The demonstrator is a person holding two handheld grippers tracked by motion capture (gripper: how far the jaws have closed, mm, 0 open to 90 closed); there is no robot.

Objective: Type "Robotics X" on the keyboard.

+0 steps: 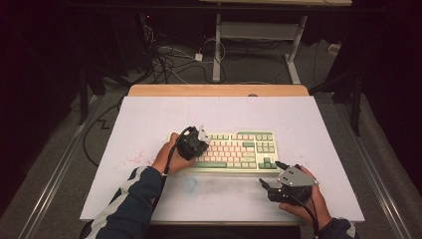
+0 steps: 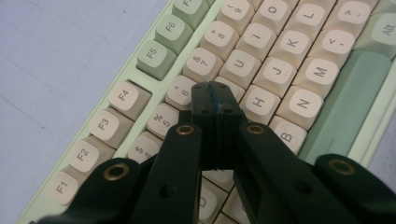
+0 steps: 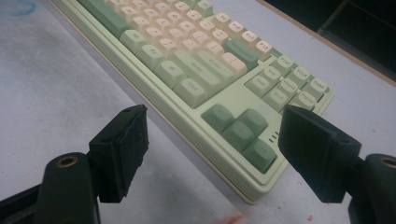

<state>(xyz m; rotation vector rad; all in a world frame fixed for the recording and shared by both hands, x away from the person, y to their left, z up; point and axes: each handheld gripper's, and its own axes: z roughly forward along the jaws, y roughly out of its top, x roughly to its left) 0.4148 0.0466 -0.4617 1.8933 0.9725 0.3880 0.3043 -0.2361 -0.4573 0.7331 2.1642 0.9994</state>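
Green-and-cream keyboard [image 1: 238, 151] under two grippers

Left gripper [image 2: 215, 93], jaws pressed together (tips over the Y key); right gripper [image 3: 212, 154], jaws wide apart, at keyboard's five o'clock corner.

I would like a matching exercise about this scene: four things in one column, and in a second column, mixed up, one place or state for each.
Things:
1. left gripper
2. right gripper
3. keyboard
4. arrow keys

Places or states:
A. dark green, at the keyboard's near right corner
B. jaws shut, tips over the letter keys
C. jaws wide open, nothing between them, beside the keyboard's corner
D. pale green case, lying on the white table

Pairs: 1-B, 2-C, 3-D, 4-A
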